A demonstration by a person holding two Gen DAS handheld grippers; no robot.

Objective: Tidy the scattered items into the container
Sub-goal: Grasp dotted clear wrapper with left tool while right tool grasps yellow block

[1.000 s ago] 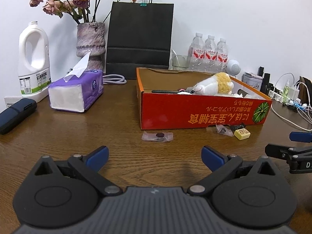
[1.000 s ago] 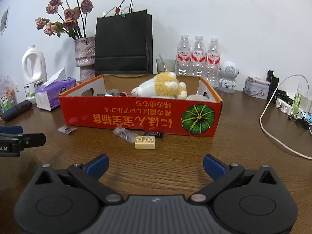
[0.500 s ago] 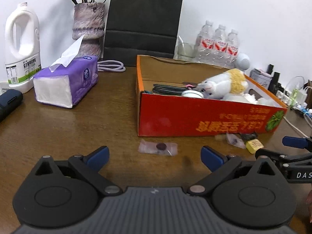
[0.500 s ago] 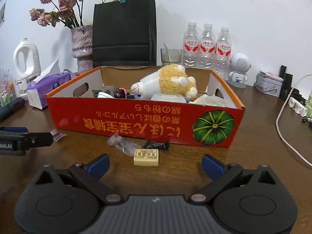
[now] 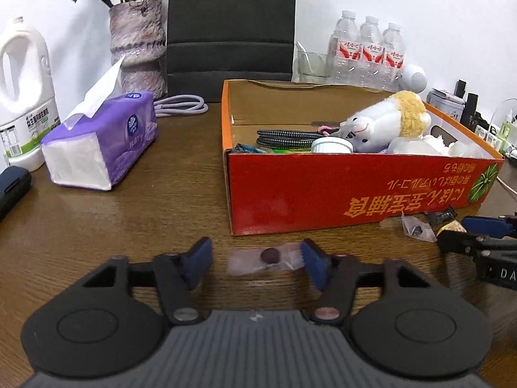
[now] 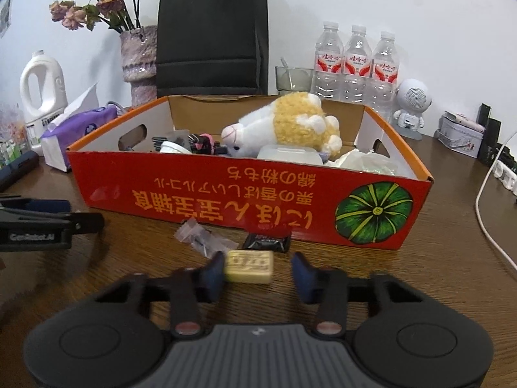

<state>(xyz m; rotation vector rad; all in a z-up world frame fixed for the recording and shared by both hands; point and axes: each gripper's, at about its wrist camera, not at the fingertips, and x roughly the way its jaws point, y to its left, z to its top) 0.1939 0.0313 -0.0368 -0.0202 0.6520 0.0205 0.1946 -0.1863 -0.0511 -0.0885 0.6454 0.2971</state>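
Jaws of both grippers were closing, each with one item between them, neither yet pinched.

The left gripper (image 5: 257, 263) straddled a clear sachet (image 5: 263, 258) whose long axis ran across the gap. The right gripper (image 6: 257, 273) bracketed a yellow block (image 6: 249, 265), touching the left pad only. Both items lay before the red box (image 6: 245, 199). A second earlier, wide jaws stood farther back.

— Ahead of the left gripper (image 5: 257, 263): bare table (image 5: 135, 213) to the left, but the red box (image 5: 323, 194) wall right behind the sachet (image 5: 265, 257).

— Tighter by the right gripper (image 6: 257, 273): same wall (image 6: 194, 190) ahead, clear wrapper (image 6: 202, 237) and black packet (image 6: 266, 242) crowding the cream block (image 6: 249, 265).
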